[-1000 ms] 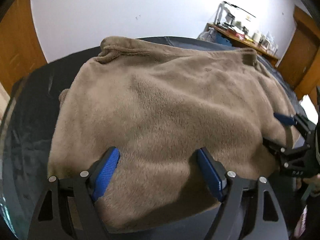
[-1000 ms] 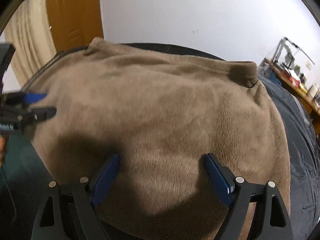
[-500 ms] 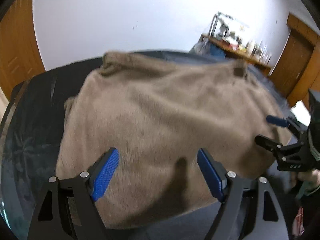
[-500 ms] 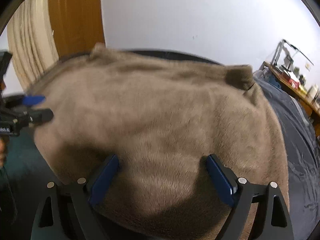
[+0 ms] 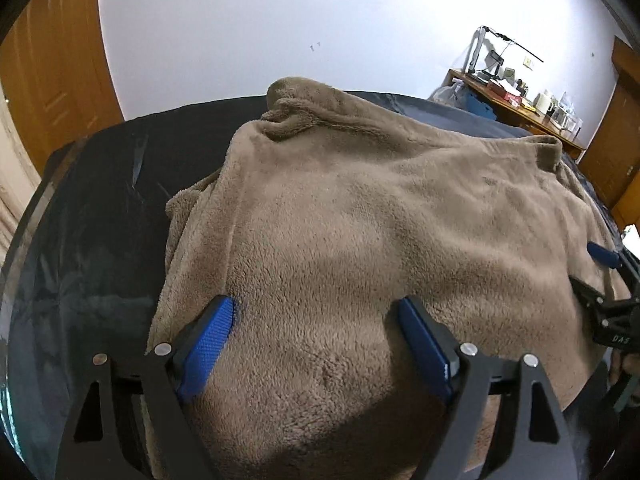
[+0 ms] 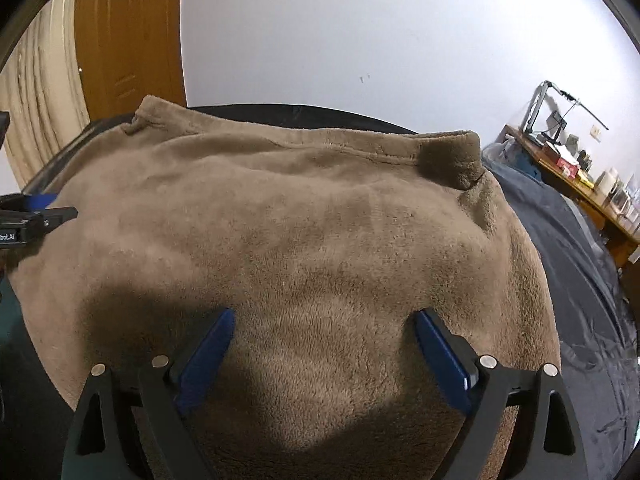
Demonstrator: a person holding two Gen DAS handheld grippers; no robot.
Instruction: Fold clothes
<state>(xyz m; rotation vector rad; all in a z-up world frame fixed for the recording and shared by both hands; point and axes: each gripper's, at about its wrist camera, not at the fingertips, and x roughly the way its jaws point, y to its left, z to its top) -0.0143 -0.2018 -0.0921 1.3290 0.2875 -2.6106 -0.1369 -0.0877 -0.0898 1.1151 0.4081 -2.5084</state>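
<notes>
The thick brown fleece garment (image 5: 360, 240) lies folded into a rough block across the centre of the dark bed (image 5: 92, 220). Left gripper (image 5: 320, 340) and right gripper (image 6: 324, 344) jaws are opening, empty; probably further folding remains.

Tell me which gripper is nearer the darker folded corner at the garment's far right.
Right. The right gripper hovers below the dark corner; the left gripper hovers farther left over the garment.
</notes>
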